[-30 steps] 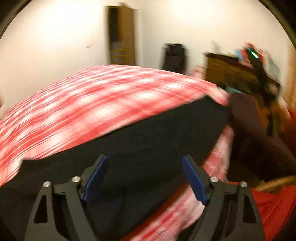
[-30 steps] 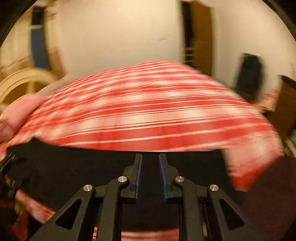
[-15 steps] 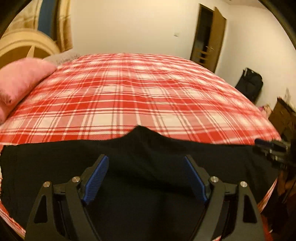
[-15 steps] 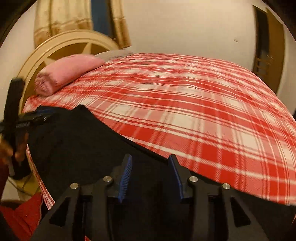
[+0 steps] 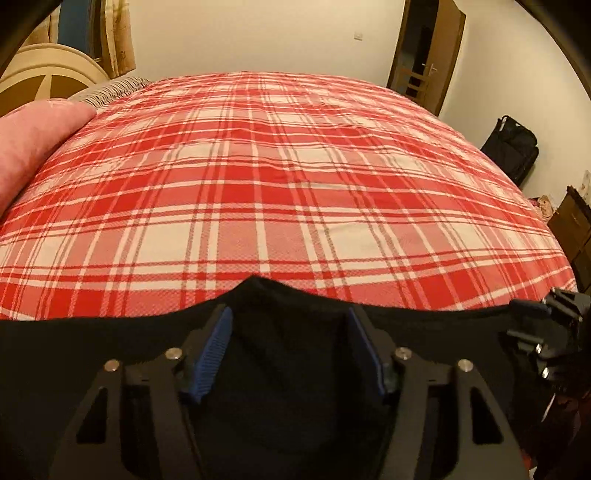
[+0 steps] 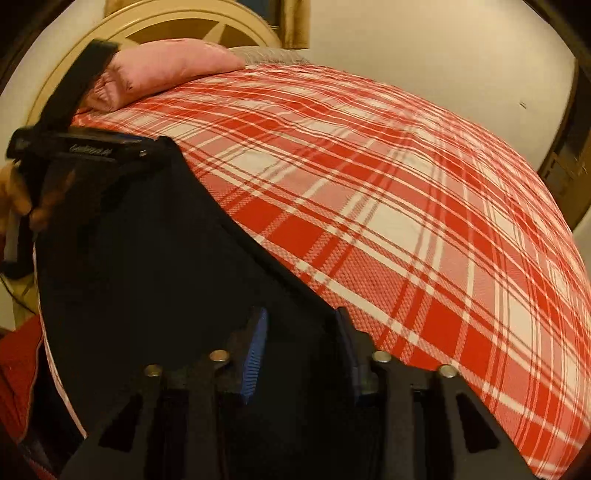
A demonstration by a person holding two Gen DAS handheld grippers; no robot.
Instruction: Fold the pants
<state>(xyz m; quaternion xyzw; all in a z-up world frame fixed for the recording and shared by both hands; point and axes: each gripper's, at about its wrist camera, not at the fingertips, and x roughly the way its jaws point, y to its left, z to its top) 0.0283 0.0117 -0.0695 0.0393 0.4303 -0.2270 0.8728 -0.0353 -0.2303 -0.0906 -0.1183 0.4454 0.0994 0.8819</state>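
Black pants spread along the near edge of a plaid bed, both grippers over them.

Taking the pants [image 5: 55, 354] as the landmark: the left gripper [image 5: 291, 350] sits right over their dark cloth, fingers [image 5: 212, 354] spread wide, with cloth filling the gap between them and nothing pinched. The right gripper [image 6: 301, 354] hovers over the same cloth in its own view, fingers [image 6: 255, 354] parted, gripping nothing. The pants [image 6: 147, 258] run along the bed's near edge. Beyond them stretches the red plaid bedspread [image 5: 288, 177], then a pink pillow [image 6: 162, 70] by the headboard [image 6: 177, 18]. Farther off, a door [image 5: 428, 51].
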